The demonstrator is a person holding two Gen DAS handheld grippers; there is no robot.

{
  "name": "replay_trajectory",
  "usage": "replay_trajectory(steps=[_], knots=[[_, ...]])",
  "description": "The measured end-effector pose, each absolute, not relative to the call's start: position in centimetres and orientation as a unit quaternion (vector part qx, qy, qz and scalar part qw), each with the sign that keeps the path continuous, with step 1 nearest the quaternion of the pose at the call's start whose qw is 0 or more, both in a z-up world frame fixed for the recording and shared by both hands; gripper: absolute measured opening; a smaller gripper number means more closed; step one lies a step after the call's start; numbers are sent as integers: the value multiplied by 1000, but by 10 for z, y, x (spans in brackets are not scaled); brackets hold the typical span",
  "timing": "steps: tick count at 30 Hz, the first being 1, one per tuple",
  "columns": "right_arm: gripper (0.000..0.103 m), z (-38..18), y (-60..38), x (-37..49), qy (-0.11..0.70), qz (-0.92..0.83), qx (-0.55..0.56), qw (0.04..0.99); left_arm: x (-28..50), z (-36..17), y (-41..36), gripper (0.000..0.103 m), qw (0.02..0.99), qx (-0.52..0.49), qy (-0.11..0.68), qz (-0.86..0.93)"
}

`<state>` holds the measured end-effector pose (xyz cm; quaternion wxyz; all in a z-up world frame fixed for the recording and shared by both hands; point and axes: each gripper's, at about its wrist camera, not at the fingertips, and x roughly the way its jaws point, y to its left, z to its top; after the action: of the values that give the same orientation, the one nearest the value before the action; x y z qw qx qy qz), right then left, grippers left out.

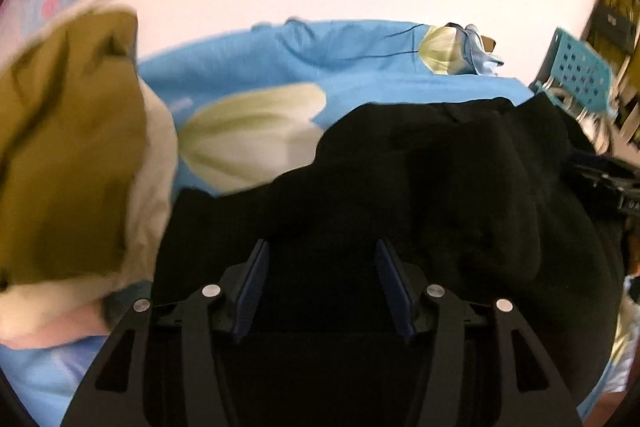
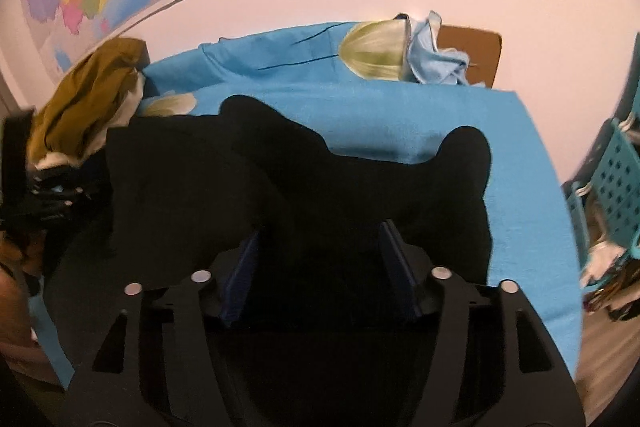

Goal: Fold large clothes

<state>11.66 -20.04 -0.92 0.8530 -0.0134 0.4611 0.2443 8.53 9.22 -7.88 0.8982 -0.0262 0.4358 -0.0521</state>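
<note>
Both blue-padded claws, left gripper (image 1: pixel 322 287) and right gripper (image 2: pixel 318 267), gaped released over limp, soft black garment (image 2: pixel 280 179); pinching its lower-frame hem seemed wisest.

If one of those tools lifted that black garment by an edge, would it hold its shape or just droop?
Probably droop: the black garment lies in soft lumps and folds on the blue sheet, so it looks floppy. It spreads wide, so a one-edge lift would likely drag the rest along. It seems thick, perhaps fairly heavy, though the dark cloth hides detail.
</note>
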Motion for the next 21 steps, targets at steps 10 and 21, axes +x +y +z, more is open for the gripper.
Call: replay_trajectory(steps=[10, 21], knots=[[69, 29, -232, 83, 426, 251, 23, 869, 56, -66, 91, 58, 912, -1, 408, -31], [47, -11, -255, 95, 465, 187, 6, 865, 40, -77, 107, 69, 912, -7, 410, 1]])
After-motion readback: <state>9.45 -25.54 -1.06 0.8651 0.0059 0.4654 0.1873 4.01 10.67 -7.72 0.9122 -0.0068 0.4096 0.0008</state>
